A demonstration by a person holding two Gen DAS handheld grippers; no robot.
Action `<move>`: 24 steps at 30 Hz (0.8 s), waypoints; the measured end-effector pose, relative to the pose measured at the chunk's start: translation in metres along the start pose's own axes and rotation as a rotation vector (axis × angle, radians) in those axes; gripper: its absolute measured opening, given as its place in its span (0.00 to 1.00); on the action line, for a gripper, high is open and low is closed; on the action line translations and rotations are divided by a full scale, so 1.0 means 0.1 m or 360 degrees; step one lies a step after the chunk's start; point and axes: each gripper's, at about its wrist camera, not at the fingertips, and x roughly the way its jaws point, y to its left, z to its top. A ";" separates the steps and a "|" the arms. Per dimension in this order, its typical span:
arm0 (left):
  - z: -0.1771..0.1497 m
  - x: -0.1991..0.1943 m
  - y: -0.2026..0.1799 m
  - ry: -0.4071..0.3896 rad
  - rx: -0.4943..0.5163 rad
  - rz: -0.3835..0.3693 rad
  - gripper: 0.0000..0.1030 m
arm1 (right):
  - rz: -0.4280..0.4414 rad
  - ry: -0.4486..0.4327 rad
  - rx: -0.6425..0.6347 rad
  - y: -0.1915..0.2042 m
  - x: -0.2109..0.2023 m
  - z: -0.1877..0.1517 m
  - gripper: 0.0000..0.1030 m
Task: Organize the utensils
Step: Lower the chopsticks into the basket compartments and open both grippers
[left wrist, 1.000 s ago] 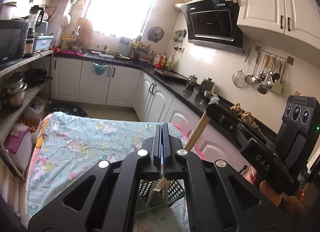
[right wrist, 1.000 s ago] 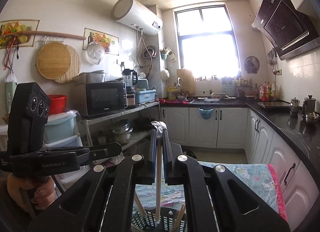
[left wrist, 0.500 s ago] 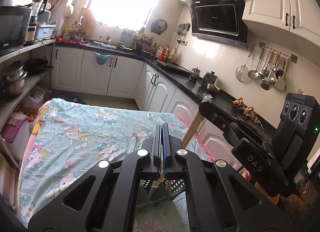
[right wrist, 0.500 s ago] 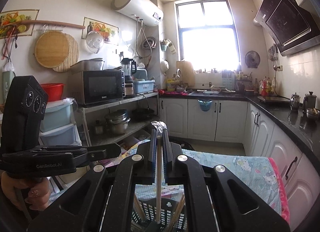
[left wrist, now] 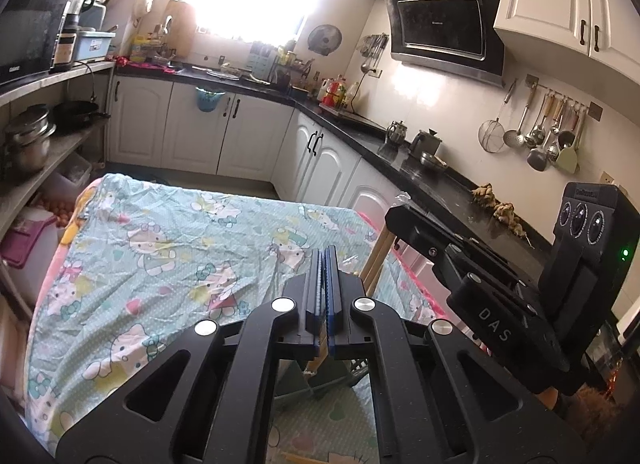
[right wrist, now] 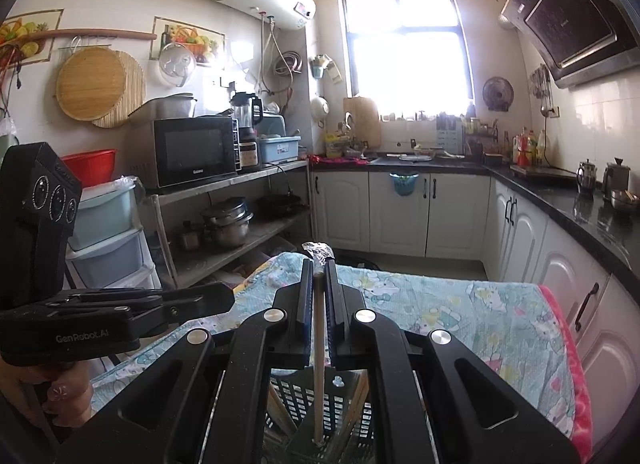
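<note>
I am holding a wooden chopstick (right wrist: 318,348) upright in my right gripper (right wrist: 319,264), jaws nearly closed and pinching it. Its lower tip is sitting inside the slotted dark basket (right wrist: 298,400) on the near edge of the desk (right wrist: 480,316), beside other sticks leaning there. My left gripper (left wrist: 323,254) is pressing its jaws together on nothing, hovering over the patterned cloth (left wrist: 160,248) just left of the basket.

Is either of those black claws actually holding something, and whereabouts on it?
The right gripper clamps a thin wooden chopstick near its plastic-wrapped top. The left gripper is shut, empty.
</note>
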 end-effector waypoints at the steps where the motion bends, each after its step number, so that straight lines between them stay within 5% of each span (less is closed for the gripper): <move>1: -0.01 0.00 0.01 0.0000 -0.0003 0.0008 0.00 | -0.0003 0.0012 0.0006 -0.01 0.01 -0.01 0.07; 4: -0.03 -0.01 0.04 -0.0004 -0.0019 0.0022 0.03 | -0.0014 0.0026 0.0013 -0.02 0.01 -0.04 0.24; 9: -0.05 -0.08 0.07 -0.0026 -0.0047 0.0037 0.14 | -0.0023 0.0036 0.0001 -0.02 -0.04 -0.06 0.28; 24: -0.07 -0.45 0.03 -0.0104 -0.0038 0.0093 0.75 | -0.0041 0.0059 0.0019 -0.04 -0.34 -0.14 0.52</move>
